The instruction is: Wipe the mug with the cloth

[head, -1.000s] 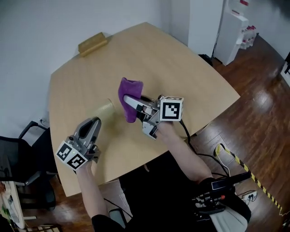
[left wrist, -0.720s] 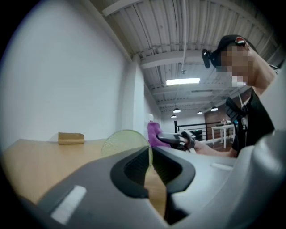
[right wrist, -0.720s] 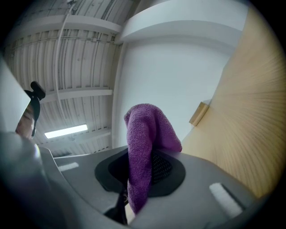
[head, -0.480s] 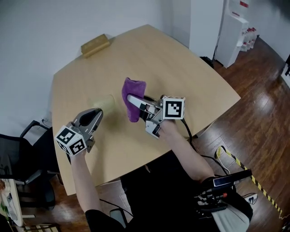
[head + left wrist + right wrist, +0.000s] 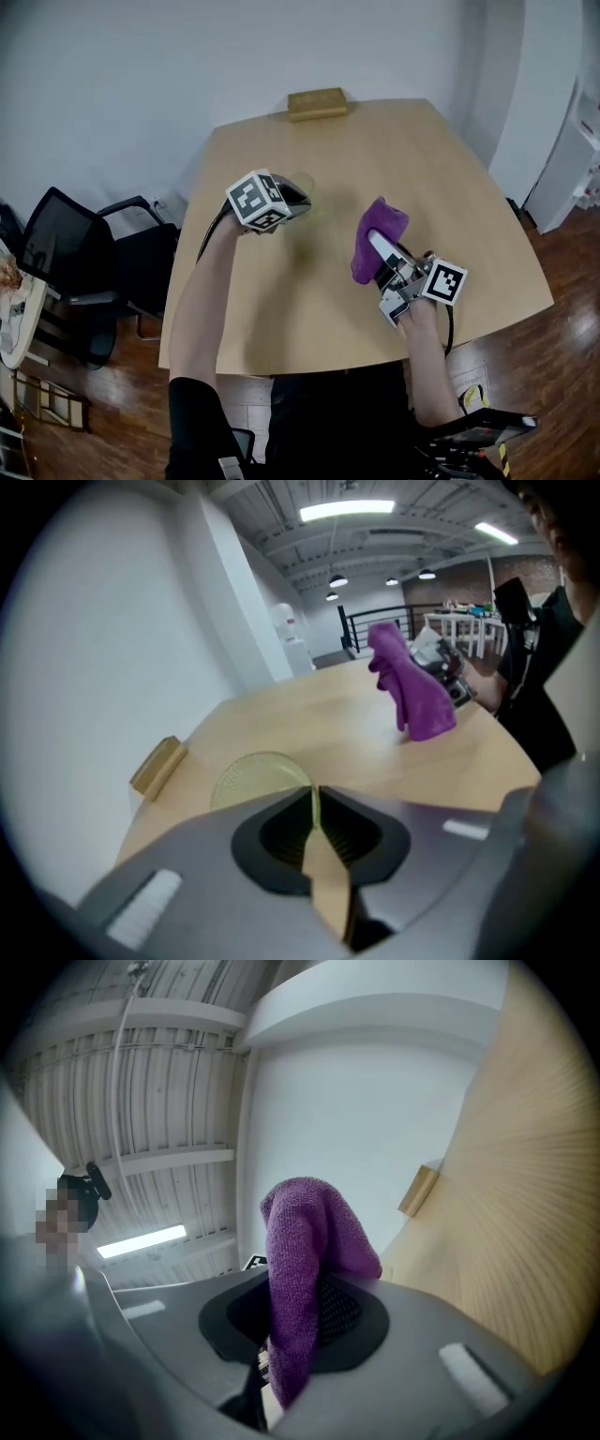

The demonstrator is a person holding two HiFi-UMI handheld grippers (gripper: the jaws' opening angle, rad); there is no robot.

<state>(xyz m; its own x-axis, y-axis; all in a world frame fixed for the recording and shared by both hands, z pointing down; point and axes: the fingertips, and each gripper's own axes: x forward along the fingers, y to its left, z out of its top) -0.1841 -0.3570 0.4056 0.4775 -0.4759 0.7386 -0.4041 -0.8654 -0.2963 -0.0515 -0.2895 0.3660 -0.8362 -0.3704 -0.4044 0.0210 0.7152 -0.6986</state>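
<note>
Pale yellow mug (image 5: 251,776); fuzzy purple cloth (image 5: 302,1251)

The head camera looks steeply down from above the counter's (image 5: 281,319) near edge, well back, taking in the whole top. The left gripper's (image 5: 302,200) camera rides close behind its fingers and faces low across the counter: the mug (image 5: 253,778) is right at the lens, the purple cloth (image 5: 412,682) farther off at upper right. The right gripper's (image 5: 377,246) camera tilts up at wall and ceiling, cloth filling its centre. All three views share the cloth and the wooden block (image 5: 317,103).
</note>
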